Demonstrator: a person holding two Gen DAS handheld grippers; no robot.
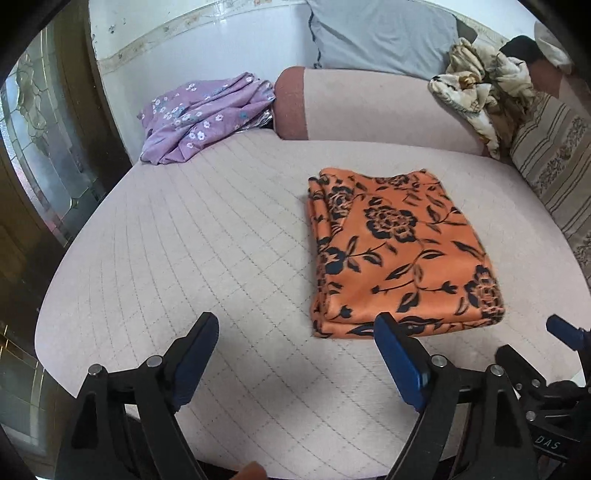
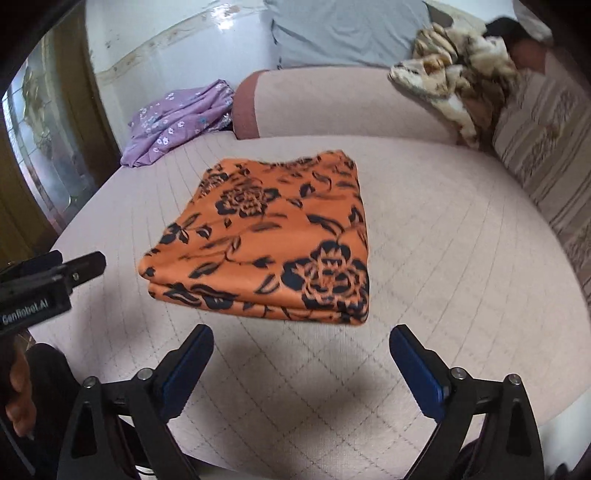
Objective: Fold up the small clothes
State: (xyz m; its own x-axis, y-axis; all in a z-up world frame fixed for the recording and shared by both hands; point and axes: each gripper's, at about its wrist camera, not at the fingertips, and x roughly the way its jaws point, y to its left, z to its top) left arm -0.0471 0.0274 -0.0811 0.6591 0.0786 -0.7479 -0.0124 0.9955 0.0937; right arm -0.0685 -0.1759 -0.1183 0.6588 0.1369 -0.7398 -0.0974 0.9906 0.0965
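An orange cloth with black flowers (image 1: 399,251) lies folded into a flat rectangle on the pale quilted bed (image 1: 207,240). It also shows in the right wrist view (image 2: 269,236). My left gripper (image 1: 295,325) is open and empty, just short of the cloth's near left corner. My right gripper (image 2: 301,336) is open and empty, a little in front of the cloth's near edge. The left gripper's body (image 2: 48,280) shows at the left edge of the right wrist view.
A crumpled purple flowered cloth (image 1: 207,114) lies at the bed's far left corner. A pink bolster (image 1: 369,107) runs along the back, a grey pillow (image 1: 384,33) behind it. A beige patterned cloth (image 1: 480,92) and a striped cushion (image 1: 554,162) lie at the right.
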